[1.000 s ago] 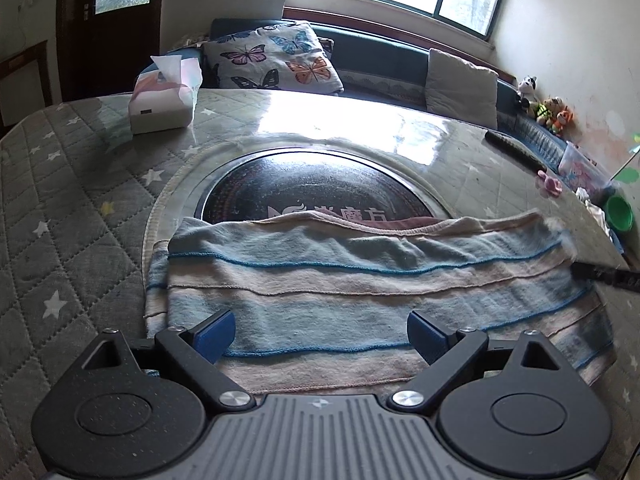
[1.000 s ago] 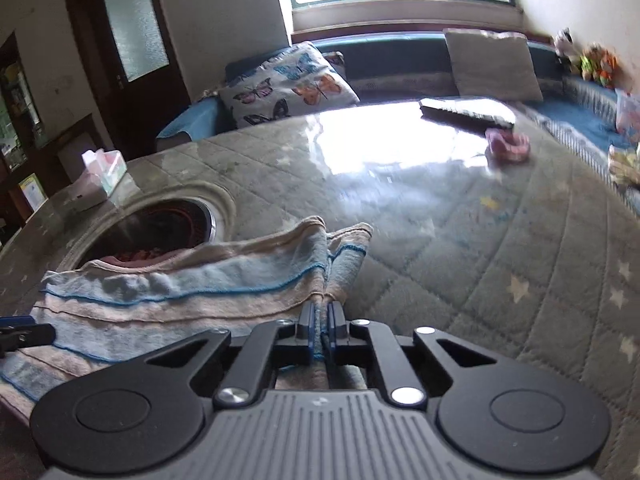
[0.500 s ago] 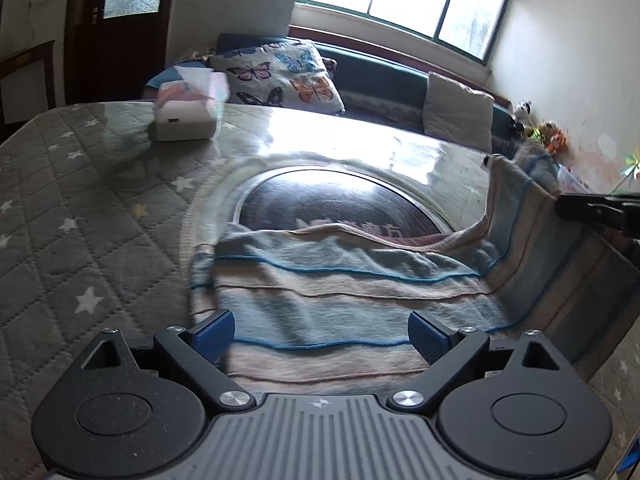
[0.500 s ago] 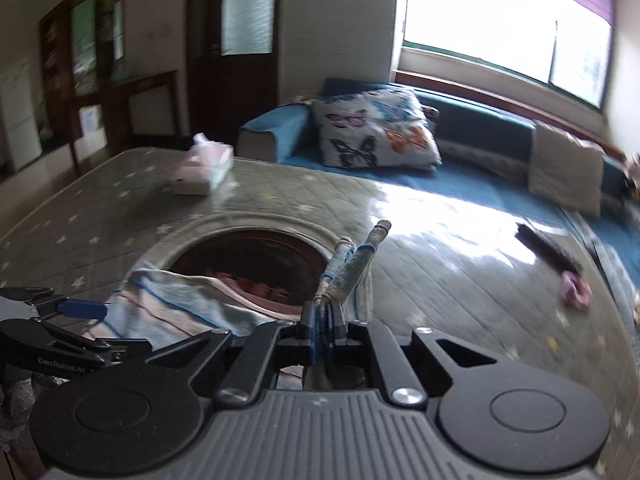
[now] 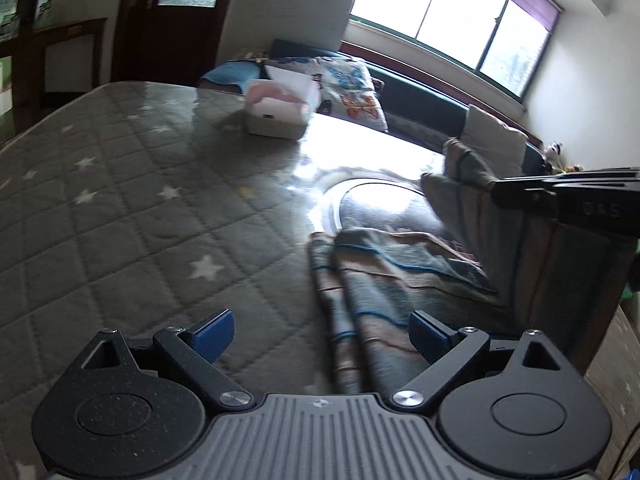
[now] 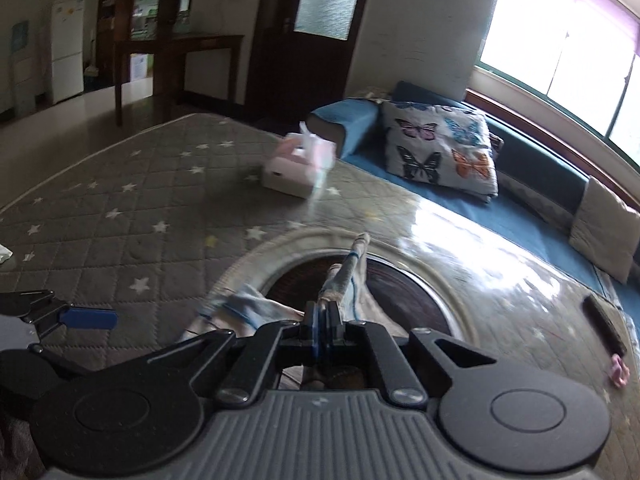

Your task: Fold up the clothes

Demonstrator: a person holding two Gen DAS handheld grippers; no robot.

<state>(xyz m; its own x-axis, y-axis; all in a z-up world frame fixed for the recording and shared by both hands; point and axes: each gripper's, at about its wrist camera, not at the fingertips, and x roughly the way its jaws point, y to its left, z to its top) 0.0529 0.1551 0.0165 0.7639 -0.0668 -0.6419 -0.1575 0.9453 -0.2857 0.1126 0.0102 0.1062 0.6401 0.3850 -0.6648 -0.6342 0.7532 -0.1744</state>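
The right gripper (image 6: 321,330), clamped on the striped cloth's (image 5: 400,276) lifted end, is nearer; left gripper (image 5: 322,334) gapes empty beside it.

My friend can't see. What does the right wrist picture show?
The right hand-held gripper is shut on a lifted edge of a striped cloth above a grey star-patterned table cover. The left hand-held gripper is open nearby; a tissue box sits behind.

Ahead-right of the left gripper (image 5: 322,332) the striped cloth (image 5: 396,276) lies on the table (image 5: 120,208); the tissue box (image 5: 280,110) sits farther ahead, the cushion (image 6: 442,152) behind it.
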